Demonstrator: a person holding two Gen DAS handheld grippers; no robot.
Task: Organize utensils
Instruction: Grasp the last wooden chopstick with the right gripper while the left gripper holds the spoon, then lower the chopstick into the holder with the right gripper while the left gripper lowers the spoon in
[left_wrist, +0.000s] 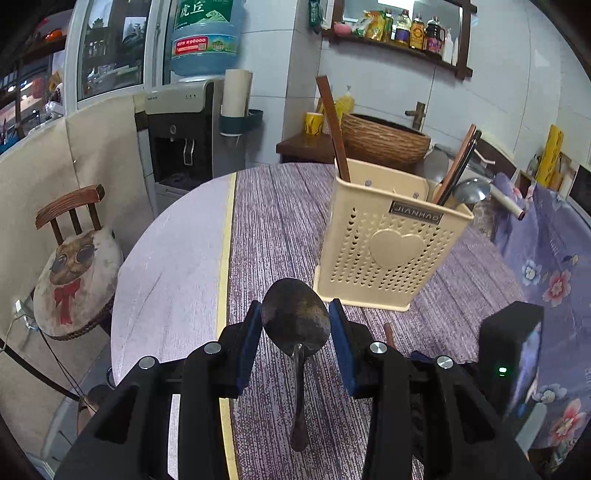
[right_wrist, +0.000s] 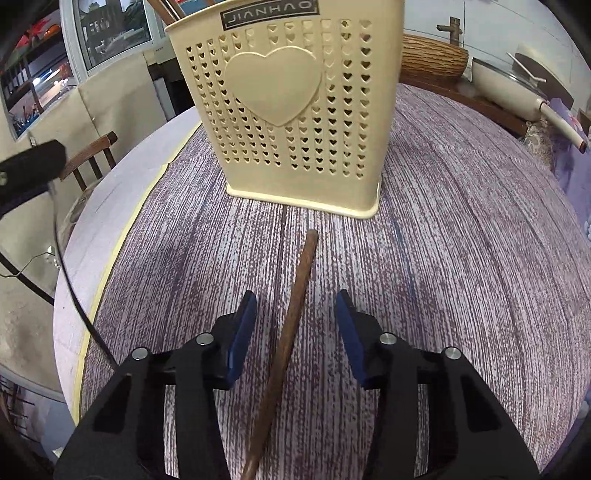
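Observation:
A cream perforated utensil holder with a heart on its front stands on the round table; it fills the top of the right wrist view. It holds a brown flat stick, dark sticks and a steel ladle. A dark metal spoon lies on the table between the jaws of my left gripper, bowl forward; the pads flank the bowl and the jaws stand apart. A brown wooden stick lies on the table between the open jaws of my right gripper, pointing at the holder.
The table wears a purple streaked cloth with a yellow tape line and a pale left part. A chair stands at the left edge. A woven basket, a water dispenser and a floral cloth lie beyond.

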